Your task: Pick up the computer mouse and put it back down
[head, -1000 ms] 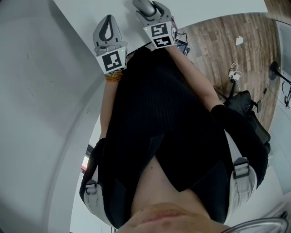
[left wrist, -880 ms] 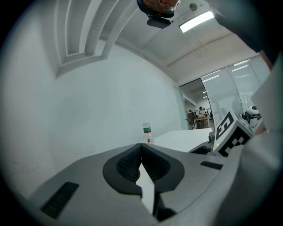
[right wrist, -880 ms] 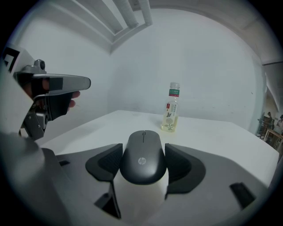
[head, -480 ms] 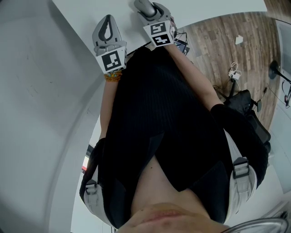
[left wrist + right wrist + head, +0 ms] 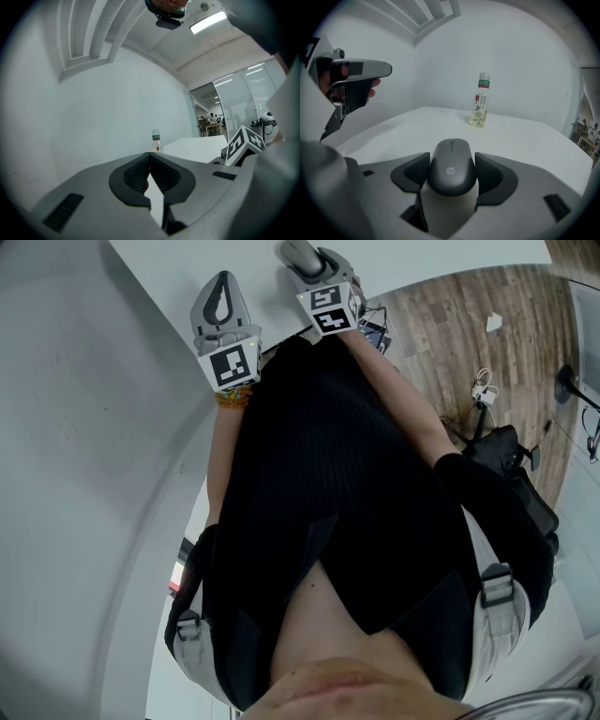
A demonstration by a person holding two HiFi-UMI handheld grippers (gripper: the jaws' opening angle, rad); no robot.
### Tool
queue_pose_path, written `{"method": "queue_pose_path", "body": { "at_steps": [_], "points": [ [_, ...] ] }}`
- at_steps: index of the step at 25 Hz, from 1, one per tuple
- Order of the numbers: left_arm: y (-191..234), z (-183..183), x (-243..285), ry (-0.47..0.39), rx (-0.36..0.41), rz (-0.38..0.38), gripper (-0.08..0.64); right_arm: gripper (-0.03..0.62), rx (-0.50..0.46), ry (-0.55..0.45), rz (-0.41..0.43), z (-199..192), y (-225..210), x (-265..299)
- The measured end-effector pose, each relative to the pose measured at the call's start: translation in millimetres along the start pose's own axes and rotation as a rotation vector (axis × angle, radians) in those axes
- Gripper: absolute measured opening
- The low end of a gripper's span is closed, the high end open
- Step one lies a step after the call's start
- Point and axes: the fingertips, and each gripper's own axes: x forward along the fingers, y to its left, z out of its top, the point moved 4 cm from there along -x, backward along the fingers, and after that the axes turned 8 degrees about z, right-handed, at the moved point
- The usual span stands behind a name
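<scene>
On the white table (image 5: 525, 136), right tongs (image 5: 451, 163) clamp the mouse (image 5: 452, 172), left tongs (image 5: 150, 157) closed, bottle (image 5: 480, 101) seemingly near-empty.

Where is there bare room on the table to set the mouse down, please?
Bare white table lies ahead of the mouse up to the bottle, and widely on both sides of that bottle. Only the bottle's spot is taken.

Open office or lab, glass partitions (image 5: 248, 93), ceiling strip light (image 5: 207, 22), white table (image 5: 525, 136).
</scene>
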Motion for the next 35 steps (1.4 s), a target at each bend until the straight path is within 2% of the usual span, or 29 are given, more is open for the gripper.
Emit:
{"method": "queue_pose_path", "body": {
  "at_steps": [8, 17, 23, 35],
  "points": [
    [0.5, 0.2, -1.2, -0.005, -0.007, -0.002, 0.003, 0.285, 0.029, 0.032, 0.015, -5.1, 0.2, 5.7],
    [-0.9, -0.5, -0.9, -0.011, -0.002, -0.001, 0.003, 0.285, 0.018, 0.079, 0.023, -6.2, 0.1, 9.2],
    [-3.3, 0.7, -0.3, -0.005, -0.006, -0.006, 0.003, 0.285, 0.057, 0.118, 0.045, -6.0, -1.7, 13.2],
    [-5.3, 1.6, -2.2, -0.002, -0.003, -0.012, 0.004, 0.284, 0.074, 0.125, 0.042, -5.9, -1.0, 14.4]
  ]
}}
